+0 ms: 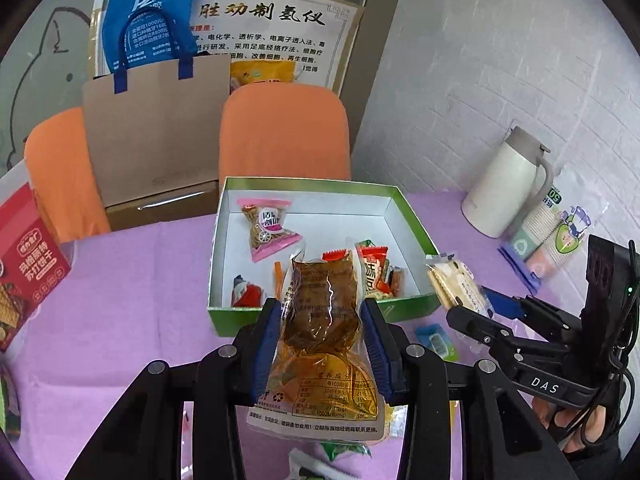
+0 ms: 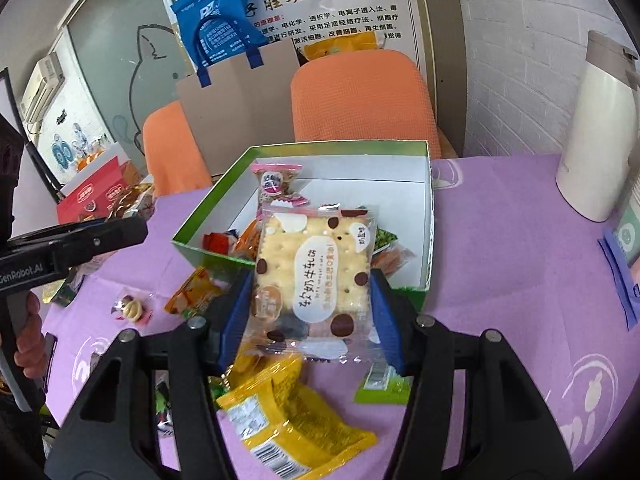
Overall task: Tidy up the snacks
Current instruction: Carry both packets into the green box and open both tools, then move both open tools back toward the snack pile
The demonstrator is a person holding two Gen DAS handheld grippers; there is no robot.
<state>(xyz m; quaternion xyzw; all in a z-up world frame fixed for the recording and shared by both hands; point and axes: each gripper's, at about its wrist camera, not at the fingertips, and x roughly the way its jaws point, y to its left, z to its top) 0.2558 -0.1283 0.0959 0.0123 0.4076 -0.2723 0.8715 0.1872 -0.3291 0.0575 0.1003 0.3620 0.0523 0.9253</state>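
On the purple cloth of the surface (image 1: 120,280) stands a green box (image 1: 408,220) with white inner walls, and behind it are two orange chairs (image 1: 284,132), a brown cardboard sheet (image 1: 152,132) and a blue bag (image 1: 148,16). A white brick wall (image 1: 500,80) is at the right, and a white thermos jug (image 1: 504,184) stands near it on the surface, beside a sleeve of paper cups (image 1: 548,236).

My left gripper (image 1: 322,344) is closed on a clear packet with a brown snack (image 1: 324,320); the blue pads press on both its sides. This packet hangs just before the near wall of the green box. My right gripper (image 2: 310,304) is clamped on a cracker packet (image 2: 312,276) with brown dots, which is held above the near edge of the same box. Inside the box lie a pink packet (image 1: 268,228) and some red and orange ones. Loose snacks lie on the cloth under my right gripper, among them a yellow packet (image 2: 288,420) and a green one (image 2: 380,388).

A poster (image 1: 272,36) on the back wall has large Chinese characters. A red biscuit box (image 1: 28,264) at the left also has Chinese writing. My right gripper body shows the letters "DAS", and the left one shows "GenRobot.AI". The brown snack's packet has a nutrition table, too small to read.
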